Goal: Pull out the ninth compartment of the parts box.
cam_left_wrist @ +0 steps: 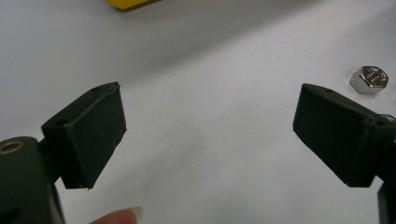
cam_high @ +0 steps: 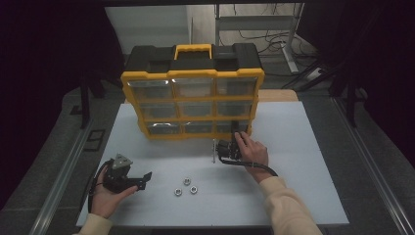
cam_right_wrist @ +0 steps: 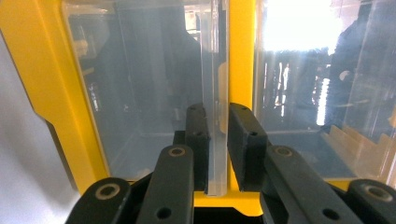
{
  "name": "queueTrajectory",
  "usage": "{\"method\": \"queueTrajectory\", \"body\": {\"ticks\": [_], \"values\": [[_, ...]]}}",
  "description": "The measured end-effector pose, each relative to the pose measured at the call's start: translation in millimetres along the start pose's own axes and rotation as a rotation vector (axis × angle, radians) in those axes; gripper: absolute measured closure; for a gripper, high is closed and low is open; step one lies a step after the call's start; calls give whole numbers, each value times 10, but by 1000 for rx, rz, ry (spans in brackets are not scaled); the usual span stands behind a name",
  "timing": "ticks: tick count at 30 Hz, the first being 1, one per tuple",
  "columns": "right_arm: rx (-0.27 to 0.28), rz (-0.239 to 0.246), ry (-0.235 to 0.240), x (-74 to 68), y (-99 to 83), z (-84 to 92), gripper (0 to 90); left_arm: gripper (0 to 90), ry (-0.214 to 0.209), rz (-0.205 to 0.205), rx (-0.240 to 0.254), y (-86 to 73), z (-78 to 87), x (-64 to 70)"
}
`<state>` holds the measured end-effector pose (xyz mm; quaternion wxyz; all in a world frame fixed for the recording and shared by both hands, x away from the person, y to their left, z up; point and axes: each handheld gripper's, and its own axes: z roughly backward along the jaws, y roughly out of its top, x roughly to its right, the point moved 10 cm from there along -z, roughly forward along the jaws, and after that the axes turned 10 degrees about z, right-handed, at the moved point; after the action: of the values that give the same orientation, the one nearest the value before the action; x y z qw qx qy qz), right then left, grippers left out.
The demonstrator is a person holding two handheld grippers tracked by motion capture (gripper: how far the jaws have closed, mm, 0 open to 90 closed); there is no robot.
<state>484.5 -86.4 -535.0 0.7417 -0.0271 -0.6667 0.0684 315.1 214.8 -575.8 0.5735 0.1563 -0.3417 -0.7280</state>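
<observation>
Right gripper (cam_right_wrist: 217,140) pinches a clear drawer handle (cam_right_wrist: 217,154); left gripper (cam_left_wrist: 210,135) gapes wide beside a nut (cam_left_wrist: 369,79).

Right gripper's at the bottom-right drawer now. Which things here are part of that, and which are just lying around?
In play:
organiser box
clear drawer pull, pinched by the right gripper

Lying about:
three nuts
bolt
left gripper, open over bare table

1. Dim overall, with a dark surround beyond the counter (cam_high: 293,161), itself evenly lit and pale.
2. Strong white glare on the clear drawer fronts of the organizer (cam_right_wrist: 240,56).
3. Soft focus, with blur on the near black fingers (cam_left_wrist: 93,135).
</observation>
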Motion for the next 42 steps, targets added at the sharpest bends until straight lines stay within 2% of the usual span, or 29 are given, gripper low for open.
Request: {"method": "queueTrajectory", "body": {"ticks": [2,16,17,18,27,32,35,36,42], "values": [[11,-6,-11,-1,8,-9,790,100,1,0,0,1,0,-1],[10,-5,-9,7,-1,16,807,99,-1,-4,-1,0,-5,5],[-25,8,17,1,-26,55,809,99,-1,-4,-1,0,-5,5],[15,-7,-17,7,4,15,810,99,-1,-4,-1,1,-5,5],[13,-15,-17,-6,6,31,816,99,1,-5,-2,-2,-6,2],[17,-4,-18,-3,12,38,817,98,1,-5,-2,-3,-4,2],[14,-17,-17,-18,17,47,817,98,0,-4,-2,-4,-4,2],[21,-5,-24,-6,20,44,817,98,0,-5,-2,-5,-3,2],[18,-22,-20,-21,18,58,817,98,1,-3,-2,-6,-4,-3]]}}
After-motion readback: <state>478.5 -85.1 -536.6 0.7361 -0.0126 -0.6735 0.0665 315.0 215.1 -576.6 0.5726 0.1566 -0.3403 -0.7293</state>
